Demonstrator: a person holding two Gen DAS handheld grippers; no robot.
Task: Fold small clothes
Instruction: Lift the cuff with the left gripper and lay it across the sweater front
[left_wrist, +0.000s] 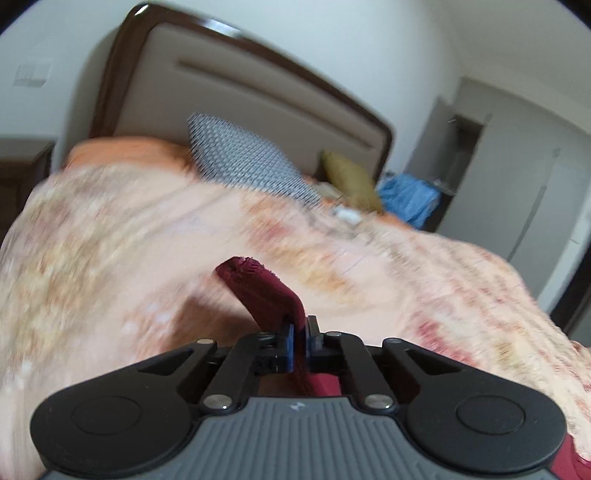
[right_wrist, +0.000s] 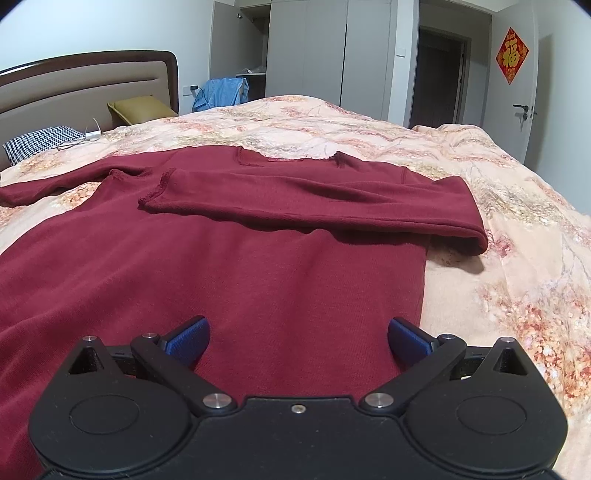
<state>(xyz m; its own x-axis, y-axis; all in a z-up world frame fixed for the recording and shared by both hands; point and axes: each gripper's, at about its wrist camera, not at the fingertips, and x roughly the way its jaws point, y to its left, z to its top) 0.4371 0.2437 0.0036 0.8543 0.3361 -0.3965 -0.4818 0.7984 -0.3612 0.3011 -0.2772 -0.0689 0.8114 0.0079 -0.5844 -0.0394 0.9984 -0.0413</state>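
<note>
A dark red long-sleeved shirt (right_wrist: 221, 266) lies flat on the floral bedspread (right_wrist: 498, 206). Its right sleeve (right_wrist: 314, 199) is folded across the chest, and its left sleeve (right_wrist: 55, 181) stretches out to the left. My right gripper (right_wrist: 298, 341) hovers open over the shirt's lower body, blue pads wide apart with nothing between them. In the left wrist view, my left gripper (left_wrist: 300, 334) is shut on a strip of the red cloth (left_wrist: 258, 288), which sticks up past the pads over the blurred bedspread (left_wrist: 110, 240).
At the head of the bed stand a padded headboard (right_wrist: 85, 85), a houndstooth pillow (right_wrist: 40, 142) and an olive cushion (right_wrist: 142, 109). A white charger with cable (right_wrist: 90, 136) lies near them. Blue cloth (right_wrist: 221, 92), wardrobes (right_wrist: 306, 48) and a door (right_wrist: 517, 85) lie beyond.
</note>
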